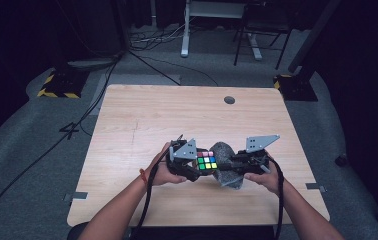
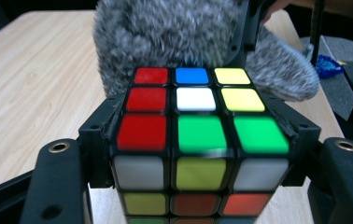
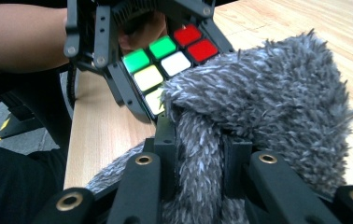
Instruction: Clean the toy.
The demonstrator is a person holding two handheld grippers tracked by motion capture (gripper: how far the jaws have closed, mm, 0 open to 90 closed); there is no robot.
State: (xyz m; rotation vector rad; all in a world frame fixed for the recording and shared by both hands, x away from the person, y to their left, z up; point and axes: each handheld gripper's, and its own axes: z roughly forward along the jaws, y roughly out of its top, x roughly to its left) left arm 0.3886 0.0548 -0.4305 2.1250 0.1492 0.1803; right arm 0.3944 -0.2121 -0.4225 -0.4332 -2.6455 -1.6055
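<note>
Scrambled puzzle cube (image 2: pixel 195 140) with glossy red, blue, yellow, white and green stickers on a black frame sits clamped between the black jaws of the left gripper (image 1: pixel 189 162), raised just above the near middle of the pale wooden table (image 1: pixel 142 115). Gripped by two opposite sides, its top face is left bare, probably so that it can be wiped. Pressed against the cube's far side is a shaggy grey fabric mitt or duster (image 3: pixel 268 93); the right gripper (image 1: pixel 244 162) has its jaws closed on a fold of that fabric, which gives a firm handle on soft stuff. Judging from this, the left hand (image 1: pixel 164 172) steadies the cube while the right hand (image 1: pixel 267 180) brings the cloth over it. No brand, label or readable writing appears on the cube, the cloth or either gripper.
</note>
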